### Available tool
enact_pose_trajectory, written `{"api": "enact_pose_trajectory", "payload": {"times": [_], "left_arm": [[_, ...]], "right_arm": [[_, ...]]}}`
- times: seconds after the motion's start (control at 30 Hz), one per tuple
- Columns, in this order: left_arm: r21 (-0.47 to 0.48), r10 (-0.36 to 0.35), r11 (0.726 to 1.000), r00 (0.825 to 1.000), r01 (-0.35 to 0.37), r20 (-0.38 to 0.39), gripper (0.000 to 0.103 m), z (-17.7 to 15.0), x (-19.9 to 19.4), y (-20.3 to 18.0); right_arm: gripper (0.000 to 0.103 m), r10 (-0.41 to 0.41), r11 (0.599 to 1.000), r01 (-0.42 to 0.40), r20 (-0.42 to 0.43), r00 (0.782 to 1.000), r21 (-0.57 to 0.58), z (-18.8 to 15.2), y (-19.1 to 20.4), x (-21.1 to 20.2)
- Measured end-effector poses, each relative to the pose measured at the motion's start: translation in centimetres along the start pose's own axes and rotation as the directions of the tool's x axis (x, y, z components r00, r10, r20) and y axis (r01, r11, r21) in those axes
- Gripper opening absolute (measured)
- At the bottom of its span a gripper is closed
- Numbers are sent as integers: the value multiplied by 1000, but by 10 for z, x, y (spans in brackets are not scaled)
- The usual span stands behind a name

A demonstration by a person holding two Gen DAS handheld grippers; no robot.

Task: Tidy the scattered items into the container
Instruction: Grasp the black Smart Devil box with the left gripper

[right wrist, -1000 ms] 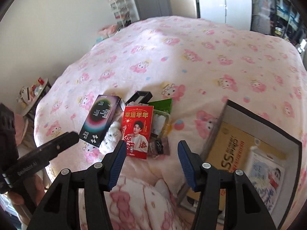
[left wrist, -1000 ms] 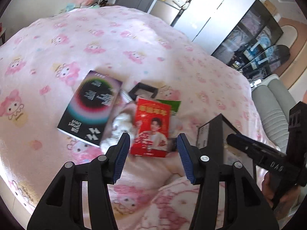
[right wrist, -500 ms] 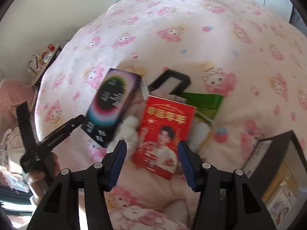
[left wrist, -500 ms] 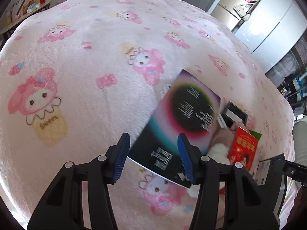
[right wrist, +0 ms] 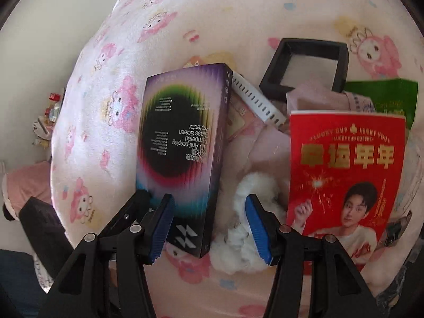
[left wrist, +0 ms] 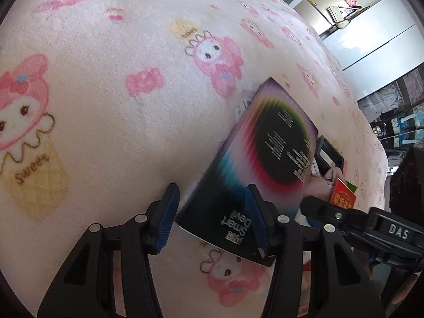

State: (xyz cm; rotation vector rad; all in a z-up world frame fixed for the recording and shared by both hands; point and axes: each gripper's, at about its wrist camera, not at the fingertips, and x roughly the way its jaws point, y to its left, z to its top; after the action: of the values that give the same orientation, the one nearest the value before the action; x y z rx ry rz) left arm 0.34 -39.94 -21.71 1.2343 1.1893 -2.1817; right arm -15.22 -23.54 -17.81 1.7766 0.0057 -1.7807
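My left gripper (left wrist: pixel 212 217) jaws part-open over dark box (left wrist: pixel 267 164) corner at lower centre, contact unclear. My right gripper (right wrist: pixel 209 225) jaws open, straddling box (right wrist: pixel 182 153) edge and white plush (right wrist: pixel 238 212). Pink blanket (left wrist: pixel 106 106) underneath; cabinets upper right.

Both grippers point steeply downward, side by side: the left gripper (left wrist: pixel 210 217) and right gripper (right wrist: pixel 209 225) with fingers parted.
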Motion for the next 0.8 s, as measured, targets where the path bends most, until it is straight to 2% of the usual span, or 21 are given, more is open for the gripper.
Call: {"api": "enact_pose_trajectory", "payload": {"times": [0.17,0.2,0.27,0.37,0.5,0.57,0.63,0.8], "left_arm": [[41,-41,998,996,45,-83,51,-19,-3,-11],[51,-39,998,995,44,-91,51,-22,-4,-12],[63,-37,997,995,43,-94,51,-24,-6,-10],[-8,-52,999,994,52,-91,51,-13,5,6],[-9,-63,998,994,62,-93,56,-14,11,5],[25,-45,999,996,47,-83,56,-18,4,-3],[36,-57,998,996,60,-75,56,-21,-7,-7],[75,-120,990,993,121,-21,50,-25,-52,-24]], "right_arm": [[52,8,1000,-9,-34,999,-18,1,4,10],[55,24,999,-26,-48,999,-29,-1,7,11],[55,6,998,-10,-60,998,-63,-4,13,14],[55,-12,993,2,-79,997,-121,-9,25,19],[57,-20,992,8,-90,996,-127,-11,27,25],[57,-18,989,7,-77,997,-146,-14,30,20],[56,2,987,-8,-42,999,-163,-17,33,11],[56,127,979,-119,40,991,-166,-26,31,-25]]}}
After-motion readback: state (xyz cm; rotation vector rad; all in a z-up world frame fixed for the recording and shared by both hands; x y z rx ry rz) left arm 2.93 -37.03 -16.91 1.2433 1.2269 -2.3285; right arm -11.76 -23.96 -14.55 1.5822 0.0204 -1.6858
